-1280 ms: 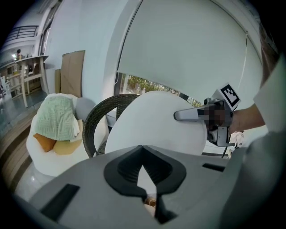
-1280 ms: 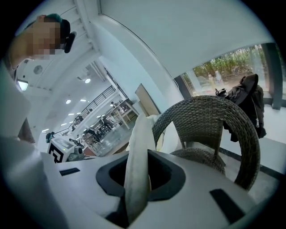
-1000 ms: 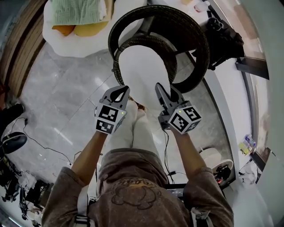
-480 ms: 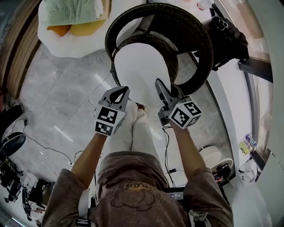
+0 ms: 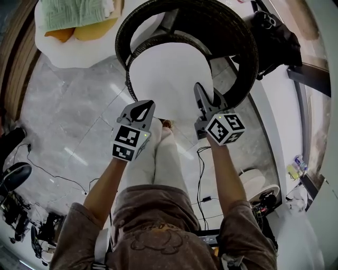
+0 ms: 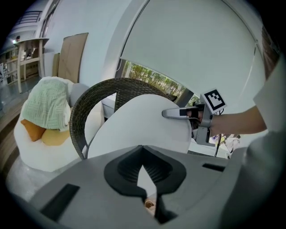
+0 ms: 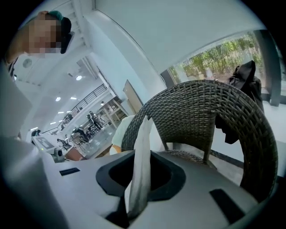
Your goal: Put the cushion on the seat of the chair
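Both tongs are clamped on the cushion. In the head view the left tongs [image 5: 141, 111] pinch its near left edge and the right tongs [image 5: 202, 96] grip its right edge, jaws nearly together on the fabric. Below is grey marble floor [image 5: 68, 116] with cables [image 5: 47, 179] trailing at the lower left. A white beanbag [image 5: 90, 52] at the top left carries a green blanket [image 5: 79, 13], and a black jacket [image 5: 272, 37] lies off to the right. Both forearms reach forward side by side, the left forearm [image 5: 103, 184] straight and the right forearm [image 5: 224, 169] pushed a little further ahead. The white cushion [image 5: 169, 79] hangs inside the curved back of the wicker chair [image 5: 235, 52], over the seat. It is roundish, and its longer stretch runs away from the person toward the chair back.

Over to the left gripper view: the left tongs [image 6: 144, 172] are closed on a sliver of white fabric. The cushion [image 6: 138, 127] spreads ahead as a broad disc, and the right tongs [image 6: 167, 114] bite its far edge. The chair [image 6: 89, 112] curves behind, with the beanbag [image 6: 40, 152] at the left.

Now the right gripper view: the right tongs [image 7: 138, 179] squeeze the cushion [image 7: 142, 147], which shows edge-on as a thin upright strip. Behind it are the chair [image 7: 214, 112], the jacket [image 7: 243, 80], a window [image 7: 214, 58] and a bright hall.
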The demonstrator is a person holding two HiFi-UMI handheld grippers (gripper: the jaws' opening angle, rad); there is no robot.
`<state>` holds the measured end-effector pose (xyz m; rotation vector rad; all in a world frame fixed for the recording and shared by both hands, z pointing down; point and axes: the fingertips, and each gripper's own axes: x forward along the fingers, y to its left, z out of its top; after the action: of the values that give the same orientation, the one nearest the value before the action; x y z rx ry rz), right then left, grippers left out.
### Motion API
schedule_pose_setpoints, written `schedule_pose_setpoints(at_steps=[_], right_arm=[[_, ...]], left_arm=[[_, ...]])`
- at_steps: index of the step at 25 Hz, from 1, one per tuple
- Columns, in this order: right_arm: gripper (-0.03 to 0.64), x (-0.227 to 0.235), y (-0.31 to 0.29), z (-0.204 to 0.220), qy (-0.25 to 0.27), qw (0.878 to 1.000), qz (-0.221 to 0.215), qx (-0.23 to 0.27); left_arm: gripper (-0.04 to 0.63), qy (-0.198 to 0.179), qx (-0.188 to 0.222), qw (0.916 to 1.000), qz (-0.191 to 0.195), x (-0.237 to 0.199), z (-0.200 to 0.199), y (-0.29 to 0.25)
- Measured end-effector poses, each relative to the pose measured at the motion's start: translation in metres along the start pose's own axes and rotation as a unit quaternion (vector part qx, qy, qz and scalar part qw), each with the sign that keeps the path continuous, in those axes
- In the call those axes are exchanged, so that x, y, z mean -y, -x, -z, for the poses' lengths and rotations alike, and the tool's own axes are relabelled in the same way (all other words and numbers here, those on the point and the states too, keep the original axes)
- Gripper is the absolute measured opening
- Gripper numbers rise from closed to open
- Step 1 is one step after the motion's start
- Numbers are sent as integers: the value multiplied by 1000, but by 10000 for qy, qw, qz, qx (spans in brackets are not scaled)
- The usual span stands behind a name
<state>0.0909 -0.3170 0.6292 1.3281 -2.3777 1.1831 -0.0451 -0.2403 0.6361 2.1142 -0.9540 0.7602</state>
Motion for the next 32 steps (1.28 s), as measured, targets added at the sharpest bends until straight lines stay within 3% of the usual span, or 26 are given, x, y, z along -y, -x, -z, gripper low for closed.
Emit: schedule_pose_setpoints(at_steps=[13, 22, 32], right_arm=[[70, 62, -13, 22, 139, 9981, 604, 40], [77, 99, -32, 44, 537, 9923, 1102, -176], [117, 136, -50, 82, 548, 9857, 1482, -581]], left_arm=[[5, 111, -17, 9999, 113, -4, 13, -53], [5, 106, -45, 9999, 117, -16, 25, -83], [5, 3, -35, 9999, 101, -33, 27, -106]])
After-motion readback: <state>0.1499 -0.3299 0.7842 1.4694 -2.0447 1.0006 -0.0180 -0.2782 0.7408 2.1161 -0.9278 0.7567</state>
